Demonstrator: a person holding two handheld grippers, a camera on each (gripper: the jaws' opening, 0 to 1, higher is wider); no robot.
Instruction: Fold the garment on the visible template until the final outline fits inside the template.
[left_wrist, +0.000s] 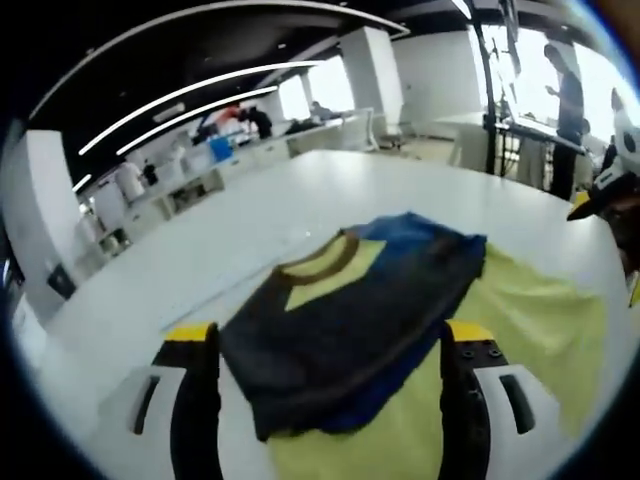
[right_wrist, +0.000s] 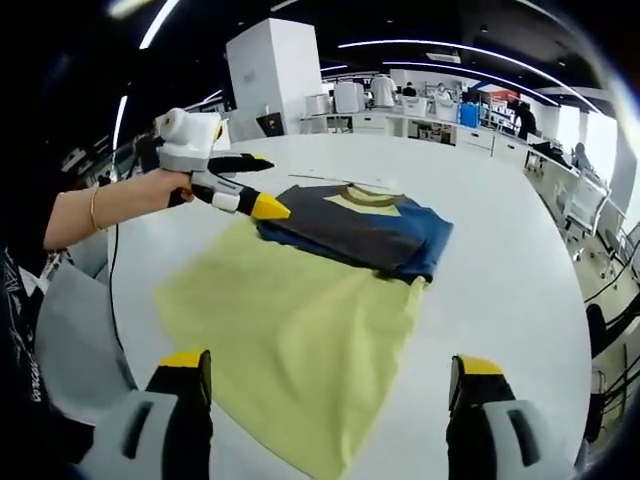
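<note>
1. We see the dark navy-and-blue garment with a brown collar and yellow neck patch (right_wrist: 355, 226) lying folded on the far part of the pale yellow cloth template (right_wrist: 300, 330), which is spread flat on the white round counter (right_wrist: 500, 260).
2. In the left gripper view the same garment (left_wrist: 350, 320) sits between our jaws, its near hem overlapping the yellow sheet (left_wrist: 530, 330), and part of it seems to reach past the template's edge onto the counter (left_wrist: 300, 190).
3. Our left tool (right_wrist: 262, 203) hovers at the garment's corner with its yellow-tipped jaws nearly together; whether they pinch cloth there we cannot tell.
4. Our right tool (right_wrist: 330, 385) hangs over the near end of the template, jaws wide apart and holding nothing.
5. We judge the step in hand to be tidying the folded bundle so its outline lies inside the yellow sheet.
6. To do it well, we should grip all layers at the corner, not just the top one, and slide low and slowly so the folds stay stacked.
7. We should keep the template from dragging along; the free tool can press it flat.
</note>
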